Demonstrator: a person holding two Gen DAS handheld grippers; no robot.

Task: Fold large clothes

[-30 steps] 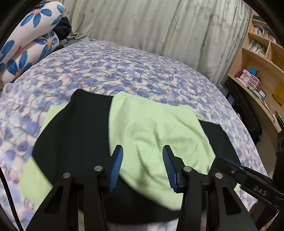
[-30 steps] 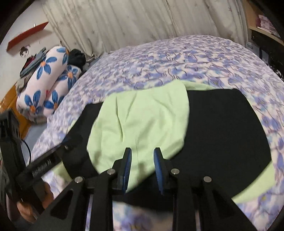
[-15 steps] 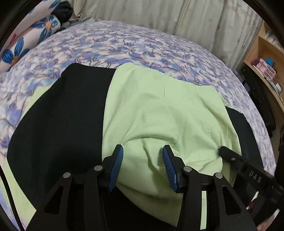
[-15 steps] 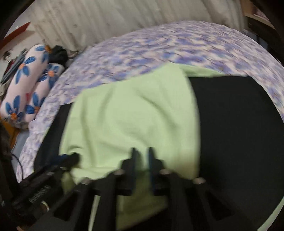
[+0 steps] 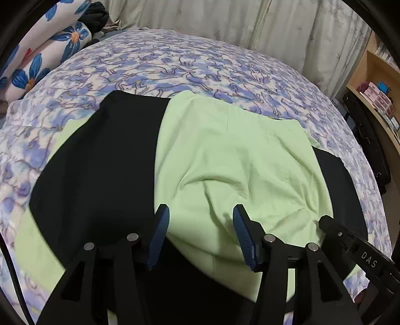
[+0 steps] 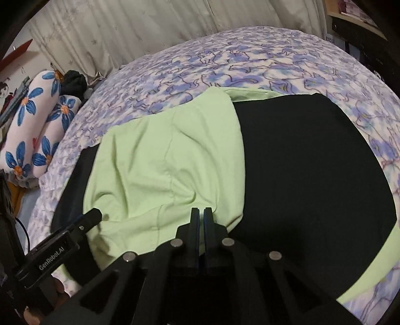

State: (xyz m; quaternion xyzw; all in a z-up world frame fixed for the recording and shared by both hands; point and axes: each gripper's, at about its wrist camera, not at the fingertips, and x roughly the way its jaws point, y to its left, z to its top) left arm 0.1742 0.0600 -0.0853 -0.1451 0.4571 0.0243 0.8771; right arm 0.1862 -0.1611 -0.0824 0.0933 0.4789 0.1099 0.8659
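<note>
A large black and light green garment (image 5: 100,175) lies spread on the bed, with a light green panel (image 5: 225,160) folded over its middle. My left gripper (image 5: 200,232) is open, its blue pads hanging just above the near edge of the green panel. My right gripper (image 6: 201,220) is shut, its fingertips pinched on the near edge of the same green panel (image 6: 162,170). The right gripper shows at the lower right of the left wrist view (image 5: 325,222), and the left gripper at the lower left of the right wrist view (image 6: 92,215).
The bed has a blue and purple patterned cover (image 5: 175,65). Flowered pillows (image 6: 37,125) lie at the bed's left end. Curtains (image 5: 225,22) hang behind. A wooden bookshelf (image 5: 375,87) and a dark bag stand right of the bed.
The right gripper has closed from open to shut on the green panel's edge. Both grippers moved in closer over the garment, then the left pulled back slightly. The left stays open.
</note>
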